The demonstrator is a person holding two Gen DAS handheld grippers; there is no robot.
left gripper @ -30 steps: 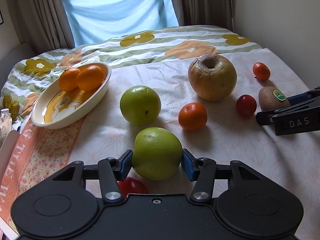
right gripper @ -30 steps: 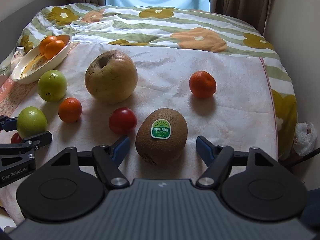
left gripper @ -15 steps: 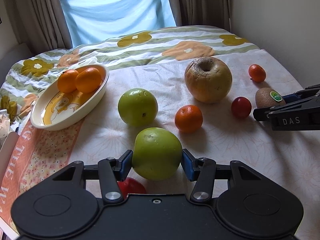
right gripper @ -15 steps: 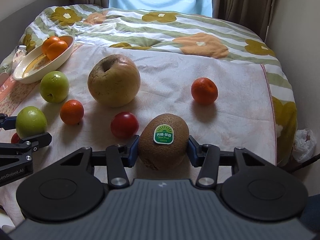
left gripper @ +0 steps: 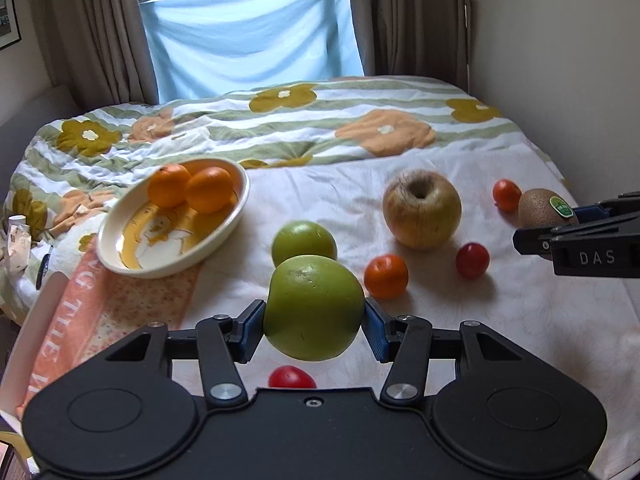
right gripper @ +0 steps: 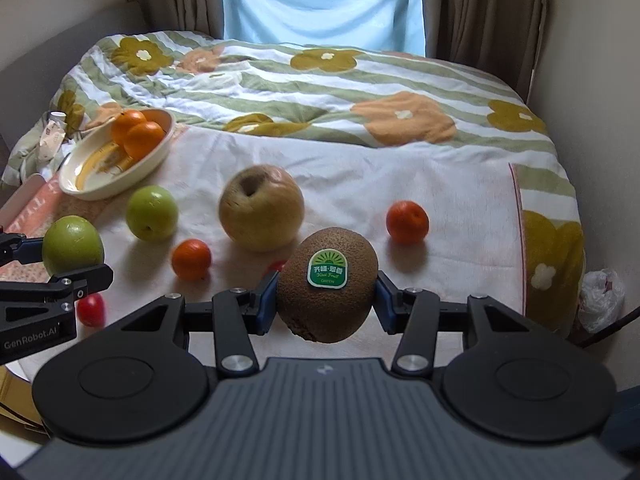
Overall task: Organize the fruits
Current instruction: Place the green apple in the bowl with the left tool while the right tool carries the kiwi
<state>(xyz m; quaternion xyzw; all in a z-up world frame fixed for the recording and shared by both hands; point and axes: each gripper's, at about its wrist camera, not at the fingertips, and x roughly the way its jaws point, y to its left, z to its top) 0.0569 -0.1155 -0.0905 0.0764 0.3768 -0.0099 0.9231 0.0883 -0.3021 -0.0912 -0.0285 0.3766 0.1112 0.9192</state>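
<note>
Green apple (left gripper: 314, 312) clamped between jaws of left gripper (left gripper: 314, 322), lifted clear of the bed (left gripper: 520, 320). Kiwi (right gripper: 327, 282) pinched at its sides by right gripper (right gripper: 326, 302), jaws partly closed around it, sticker facing camera. Beyond: second green apple (left gripper: 304, 242), large yellow apple (left gripper: 422, 208), bowl (left gripper: 120, 256) holding two oranges (left gripper: 190, 190).

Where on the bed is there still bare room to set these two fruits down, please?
Bare sheet lies right of the lone tangerine, toward the bed edge, and behind the big brown apple up to the flowered quilt. The dish has room in its front half. Between the apples and small fruits it is crowded.
</note>
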